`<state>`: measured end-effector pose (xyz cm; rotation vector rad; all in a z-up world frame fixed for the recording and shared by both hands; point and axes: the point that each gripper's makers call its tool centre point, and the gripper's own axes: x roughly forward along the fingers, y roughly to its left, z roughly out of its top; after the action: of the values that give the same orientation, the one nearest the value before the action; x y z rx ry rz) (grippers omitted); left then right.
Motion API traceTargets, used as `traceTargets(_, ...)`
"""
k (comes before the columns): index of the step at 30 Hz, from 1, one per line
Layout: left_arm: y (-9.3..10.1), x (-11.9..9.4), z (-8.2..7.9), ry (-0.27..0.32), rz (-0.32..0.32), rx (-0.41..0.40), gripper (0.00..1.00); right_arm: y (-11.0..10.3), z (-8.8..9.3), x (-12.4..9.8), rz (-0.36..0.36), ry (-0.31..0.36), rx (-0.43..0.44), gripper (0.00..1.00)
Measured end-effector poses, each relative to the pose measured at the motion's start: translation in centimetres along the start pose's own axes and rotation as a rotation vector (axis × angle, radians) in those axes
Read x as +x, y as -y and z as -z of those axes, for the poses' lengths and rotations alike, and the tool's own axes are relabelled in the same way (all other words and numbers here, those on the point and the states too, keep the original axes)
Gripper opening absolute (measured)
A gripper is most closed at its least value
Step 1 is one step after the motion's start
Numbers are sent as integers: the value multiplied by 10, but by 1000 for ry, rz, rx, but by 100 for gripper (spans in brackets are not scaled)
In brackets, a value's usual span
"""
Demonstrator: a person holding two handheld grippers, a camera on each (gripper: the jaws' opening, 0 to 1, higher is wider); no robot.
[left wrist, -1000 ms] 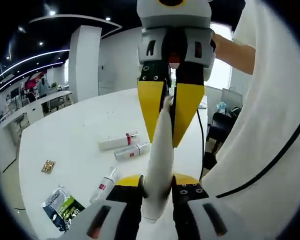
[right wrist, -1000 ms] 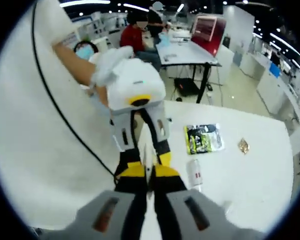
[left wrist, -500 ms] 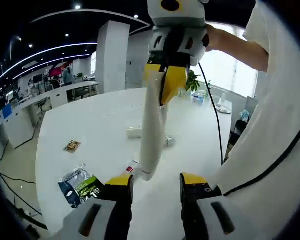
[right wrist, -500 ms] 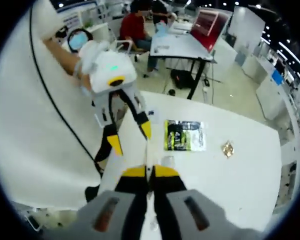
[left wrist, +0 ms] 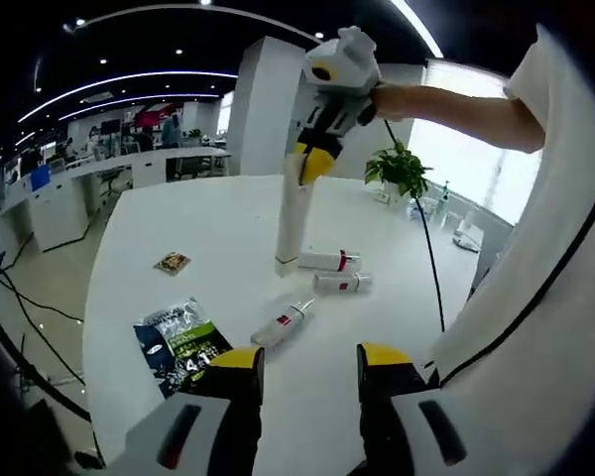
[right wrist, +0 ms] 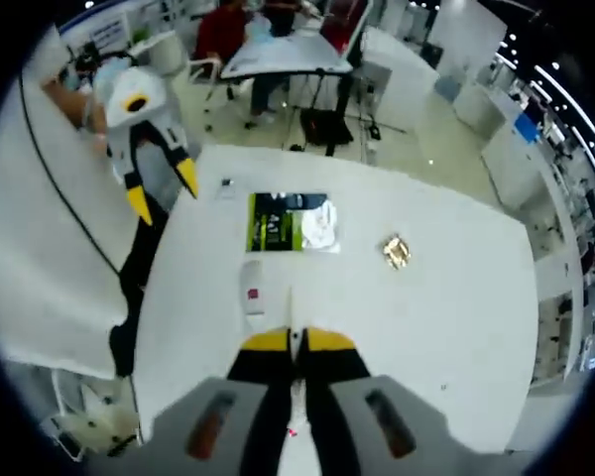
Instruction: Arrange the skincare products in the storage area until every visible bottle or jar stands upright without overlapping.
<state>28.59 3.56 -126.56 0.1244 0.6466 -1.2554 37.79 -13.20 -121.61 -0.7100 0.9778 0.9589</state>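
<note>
R gripper (left wrist: 312, 164) clamps top of white tube (left wrist: 294, 223), upright, base just above counter (left wrist: 178, 218) near two lying bottles (left wrist: 329, 261). L gripper (left wrist: 310, 362) empty, jaws apart. Third bottle (left wrist: 281, 324) lies by green pouch (left wrist: 183, 347).

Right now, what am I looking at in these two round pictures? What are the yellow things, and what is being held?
A person holds tongs in each hand, and each carries a camera looking along its yellow tips. In the left gripper view, the left tongs are open and hold nothing. Ahead, the right tongs are shut on a tall white tube, standing it on the white table. Three small bottles lie on their sides nearby, beside a green and blue packet and a small gold sachet. The right gripper view looks down along the right tongs onto that table.
</note>
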Motion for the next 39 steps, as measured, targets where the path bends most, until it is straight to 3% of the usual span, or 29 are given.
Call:
traceTargets(5,0,2,-4,10,5,-14,37,22,9,10,-2,14,47,0)
traceTargets(13,-7,-1,-6,6,-12,-5,37,44,7,16,1,31,58,0)
traceTargets(20,-6,-8,5,-9,-20,-18,35,51,14,21,-7,1,51,0)
traceTargets(32,4,-14,9,-10,-26,-4,34,77,34,2,39,-35,60,1)
traceTargets(39,5,-15,11,-14,-29,15,34,91,62,-13,83,-65,96,1)
